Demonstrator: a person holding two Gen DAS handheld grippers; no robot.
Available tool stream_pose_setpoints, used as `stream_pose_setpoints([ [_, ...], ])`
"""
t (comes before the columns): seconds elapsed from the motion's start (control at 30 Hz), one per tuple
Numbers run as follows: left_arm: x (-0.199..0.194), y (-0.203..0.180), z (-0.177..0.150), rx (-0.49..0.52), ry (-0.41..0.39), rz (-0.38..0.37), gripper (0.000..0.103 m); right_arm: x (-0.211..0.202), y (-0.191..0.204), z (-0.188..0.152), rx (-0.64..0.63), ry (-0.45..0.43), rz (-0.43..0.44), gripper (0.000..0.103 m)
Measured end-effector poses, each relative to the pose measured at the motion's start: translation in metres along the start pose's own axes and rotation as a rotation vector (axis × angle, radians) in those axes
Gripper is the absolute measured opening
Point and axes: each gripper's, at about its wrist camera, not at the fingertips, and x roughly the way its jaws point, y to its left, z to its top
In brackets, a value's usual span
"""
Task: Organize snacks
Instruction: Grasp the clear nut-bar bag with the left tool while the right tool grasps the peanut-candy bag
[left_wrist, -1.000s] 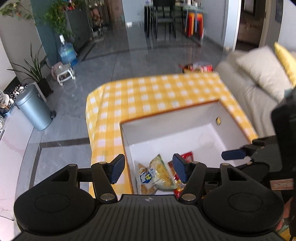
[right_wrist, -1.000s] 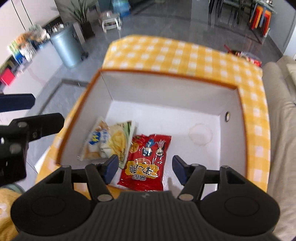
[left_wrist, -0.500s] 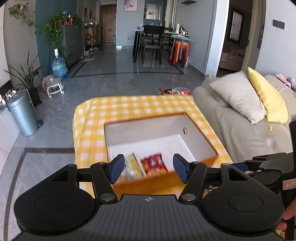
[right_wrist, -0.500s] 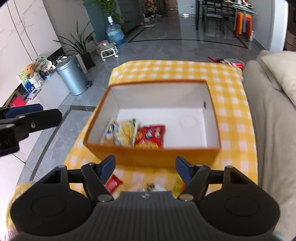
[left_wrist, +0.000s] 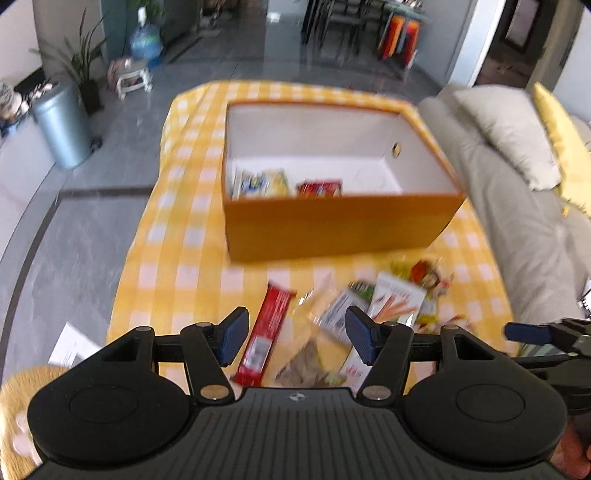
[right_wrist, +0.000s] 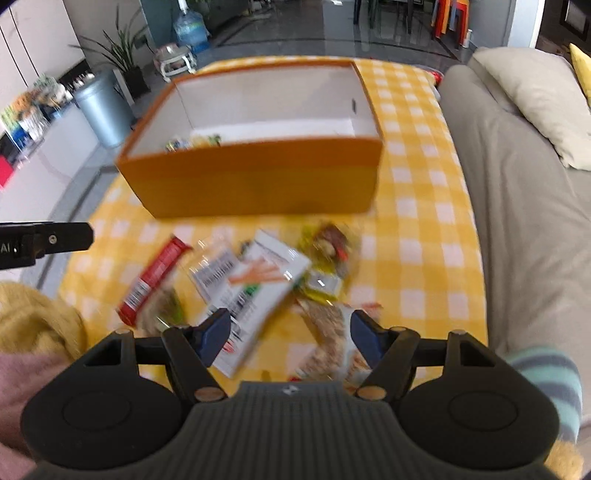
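A yellow checked tablecloth (left_wrist: 184, 236) covers the table; on it stands an orange box (left_wrist: 332, 225) already holding a few packets. On the near side of that box lies a loose pile of snacks (right_wrist: 255, 280). Left gripper (left_wrist: 295, 338) and right gripper (right_wrist: 286, 338) hang above the pile, jaws spread wide, gripping nothing; the right's have just been opening.
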Motion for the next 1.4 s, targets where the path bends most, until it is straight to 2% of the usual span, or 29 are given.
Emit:
stream_pose_setpoints([
  [0.17,0.022,0.002,-0.007,-0.040,0.100,0.010,0.071,0.013,-0.023,-0.010,0.066,0.032,-0.012,0.062],
  [0.43,0.061,0.007,-0.020,-0.138,0.262,0.021,0.071,0.043,-0.049,-0.011,0.153,0.106,-0.028,0.062],
  [0.67,0.085,0.000,-0.025,-0.141,0.336,0.049,0.071,0.066,-0.051,-0.012,0.178,0.160,-0.010,0.062],
  [0.77,0.092,-0.003,-0.025,-0.142,0.346,0.036,0.073,0.073,-0.050,-0.012,0.178,0.171,-0.004,0.062],
  [0.9,0.100,-0.009,-0.026,-0.137,0.365,0.017,0.073,0.082,-0.048,-0.013,0.174,0.193,0.000,0.056],
  [1.0,0.105,-0.013,-0.026,-0.131,0.376,0.002,0.068,0.085,-0.048,-0.013,0.174,0.200,0.002,0.052],
  [1.17,0.115,-0.017,-0.028,-0.124,0.405,-0.018,0.049,0.090,-0.049,-0.013,0.182,0.216,0.000,0.048],
  [1.4,0.122,-0.021,-0.029,-0.118,0.413,-0.022,0.046,0.094,-0.044,-0.013,0.159,0.229,-0.027,0.042],
])
